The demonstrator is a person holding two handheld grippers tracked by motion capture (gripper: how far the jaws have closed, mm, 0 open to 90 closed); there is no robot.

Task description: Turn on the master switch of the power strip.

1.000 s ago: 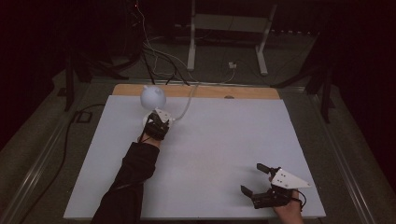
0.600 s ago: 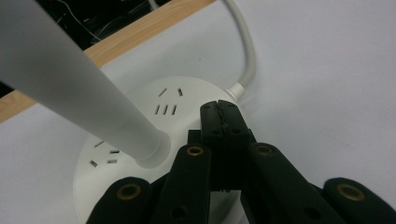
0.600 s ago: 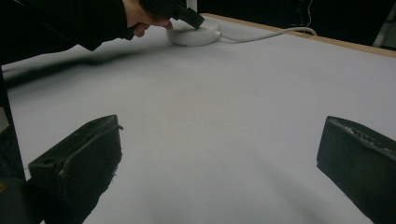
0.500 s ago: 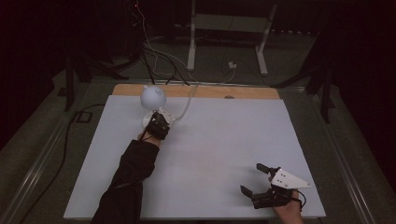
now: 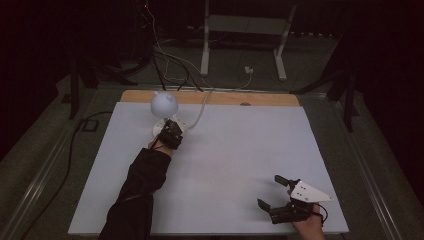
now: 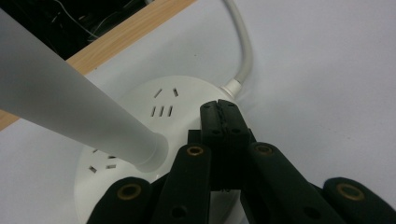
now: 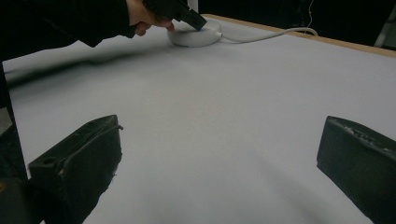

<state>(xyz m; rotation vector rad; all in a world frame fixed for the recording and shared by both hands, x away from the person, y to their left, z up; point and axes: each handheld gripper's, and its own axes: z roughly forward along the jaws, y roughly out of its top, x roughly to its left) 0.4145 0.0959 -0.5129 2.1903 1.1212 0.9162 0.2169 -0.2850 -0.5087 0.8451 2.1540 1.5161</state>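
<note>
Your left gripper (image 6: pixel 223 115), jaws closed and empty, pressed on the round white plastic lamp base (image 6: pixel 140 109) at the tabletop's (image 5: pixel 235 150) 11 o'clock; lamp looked unlit. Right gripper (image 5: pixel 280 196) sat wide open, empty, at 5 o'clock.

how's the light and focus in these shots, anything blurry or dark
High view: dim, floor and edges near black, table evenly lit. Left gripper view: bright; lamp base sharp, lamp stem soft up close. Right gripper view: near jaws blurred, a soft shadow under the sleeve.
</note>
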